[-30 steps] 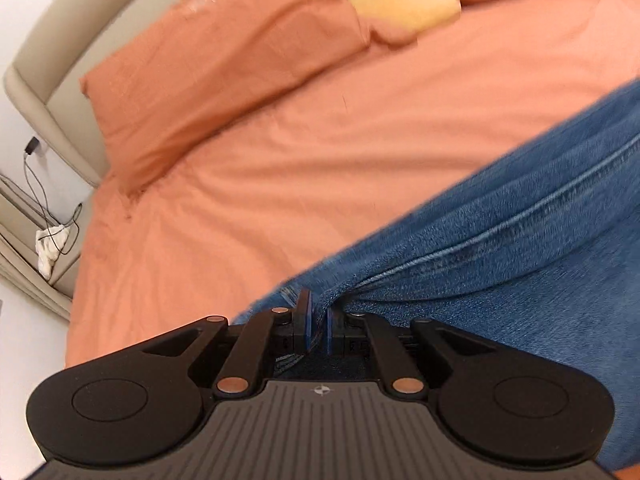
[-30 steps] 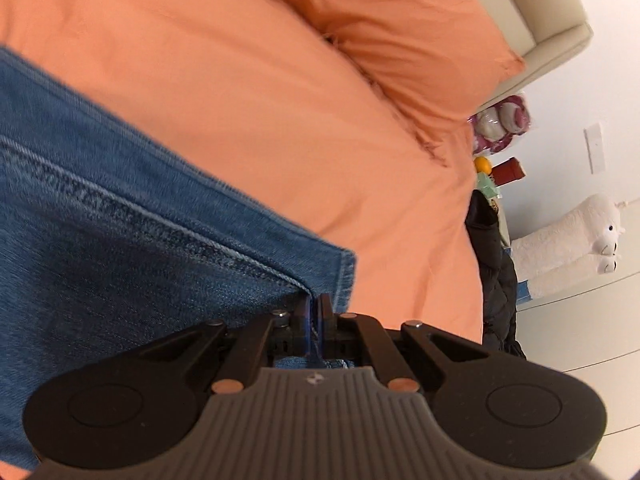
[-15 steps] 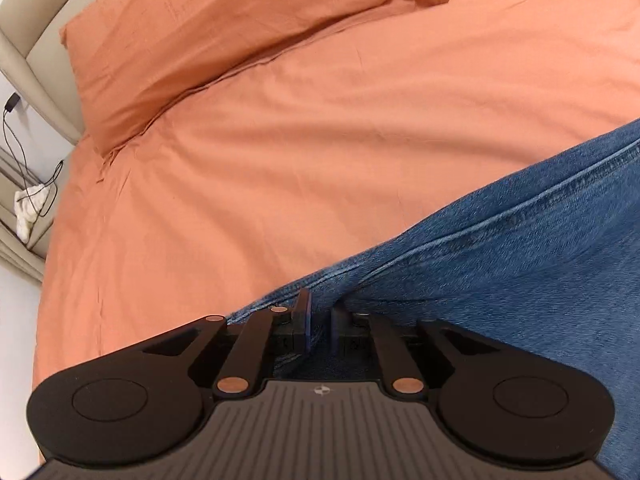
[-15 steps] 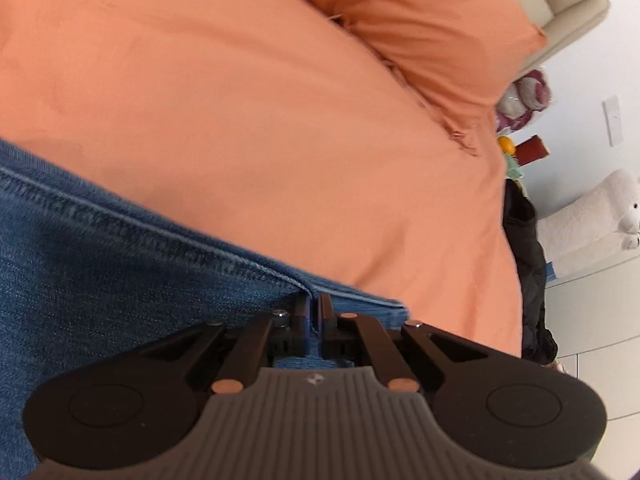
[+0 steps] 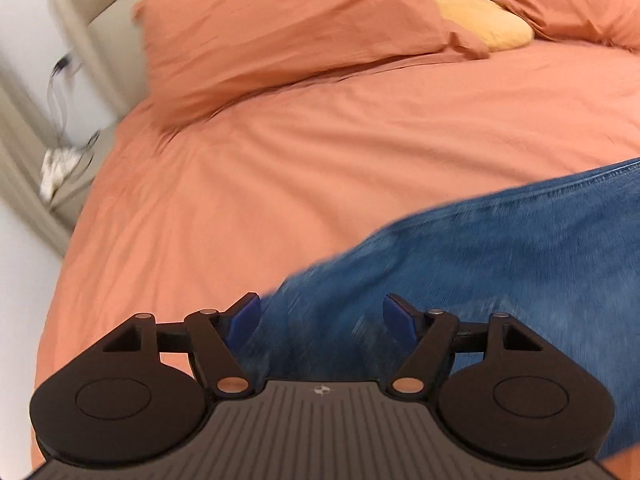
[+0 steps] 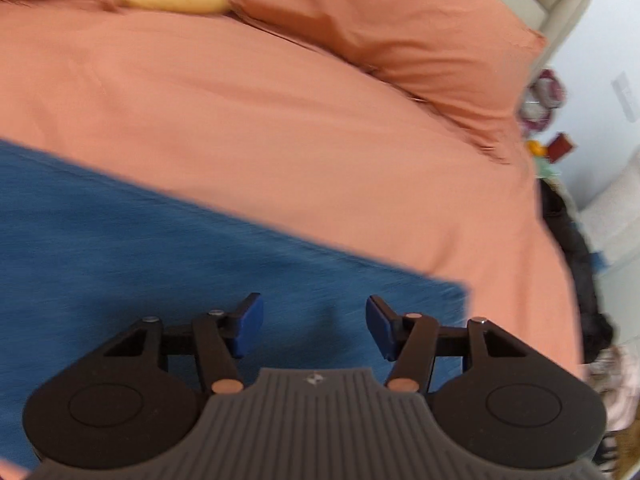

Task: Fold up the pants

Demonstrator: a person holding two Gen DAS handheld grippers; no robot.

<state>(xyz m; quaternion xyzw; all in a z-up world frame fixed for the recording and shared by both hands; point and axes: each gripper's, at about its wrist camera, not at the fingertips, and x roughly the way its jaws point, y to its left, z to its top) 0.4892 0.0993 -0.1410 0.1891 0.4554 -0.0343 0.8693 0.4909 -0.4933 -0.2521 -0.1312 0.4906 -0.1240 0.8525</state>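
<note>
Blue denim pants (image 5: 500,256) lie flat on the orange bed cover (image 5: 320,152). In the left wrist view my left gripper (image 5: 320,316) hovers over the left end of the denim, its jaws opening wide, blue pads apart and pressing on nothing. In the right wrist view the pants (image 6: 160,248) stretch left from a corner near the gripper. My right gripper (image 6: 314,326) hangs above that right end, its jaws opening too, with only denim seen below the gap. Both views are motion-blurred.
Orange pillows (image 5: 288,36) and a yellow cushion (image 5: 484,24) lie at the head of the bed against a beige headboard (image 5: 80,20). Cables and a white charger (image 5: 56,168) sit at the left bedside. Dark clothing (image 6: 576,280) and toys (image 6: 544,100) crowd the right side.
Both grippers were shut on the edge of the pants and have let go, jaws spread wide. The pants now lie on the bed and both hands have drawn back from the fabric.
</note>
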